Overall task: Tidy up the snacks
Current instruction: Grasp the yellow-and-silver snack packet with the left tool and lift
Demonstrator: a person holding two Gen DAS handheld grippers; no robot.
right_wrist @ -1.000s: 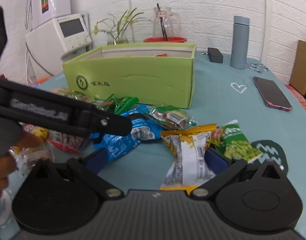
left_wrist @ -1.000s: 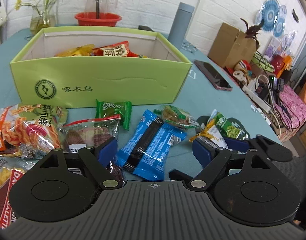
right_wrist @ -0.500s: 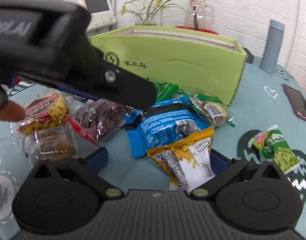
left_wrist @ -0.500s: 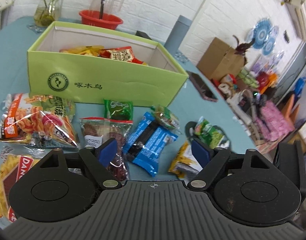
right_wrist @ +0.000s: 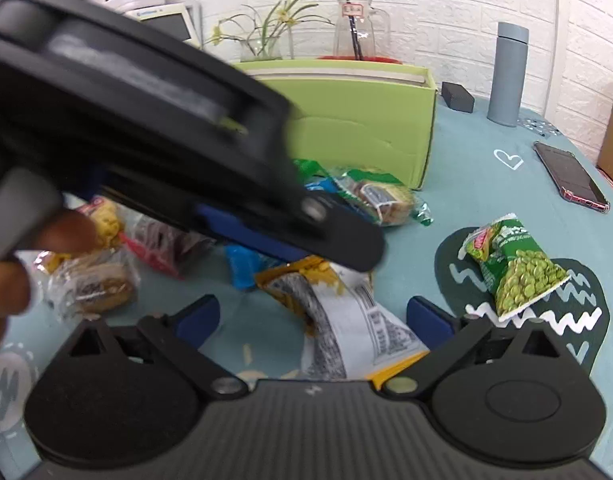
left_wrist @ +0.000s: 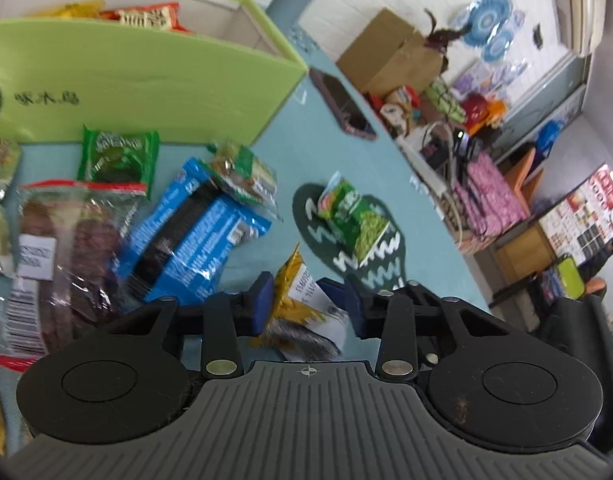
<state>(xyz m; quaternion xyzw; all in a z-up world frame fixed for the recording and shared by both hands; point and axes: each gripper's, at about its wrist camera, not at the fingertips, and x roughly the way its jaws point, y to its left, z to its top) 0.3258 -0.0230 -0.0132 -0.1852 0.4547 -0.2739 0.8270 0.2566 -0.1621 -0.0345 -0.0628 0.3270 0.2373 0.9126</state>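
Observation:
A yellow snack packet point(left_wrist: 294, 280) with a white label lies on the teal tablecloth. My left gripper point(left_wrist: 306, 304) has its blue pads on both sides of the packet, jaws closing and crumpling it. In the right wrist view the left gripper's fingers point(right_wrist: 338, 240) reach in from the upper left onto the top of the yellow packet point(right_wrist: 346, 320). My right gripper point(right_wrist: 312, 316) stands wide, jaws closing slightly; the packet's lower end lies between its pads, untouched. The green box point(left_wrist: 146, 80) behind holds several snacks.
Loose snacks lie before the box: a blue packet point(left_wrist: 194, 240), a dark clear bag point(left_wrist: 74, 248), a small green packet point(left_wrist: 114, 156), green peas point(right_wrist: 514, 268). A phone point(right_wrist: 570, 176) and grey flask point(right_wrist: 510, 76) stand at right. A hand point(right_wrist: 10, 280) is at left.
My left gripper swung right and down over the yellow packet, and its jaws came together on it. In the right wrist view it now covers more of the left side.

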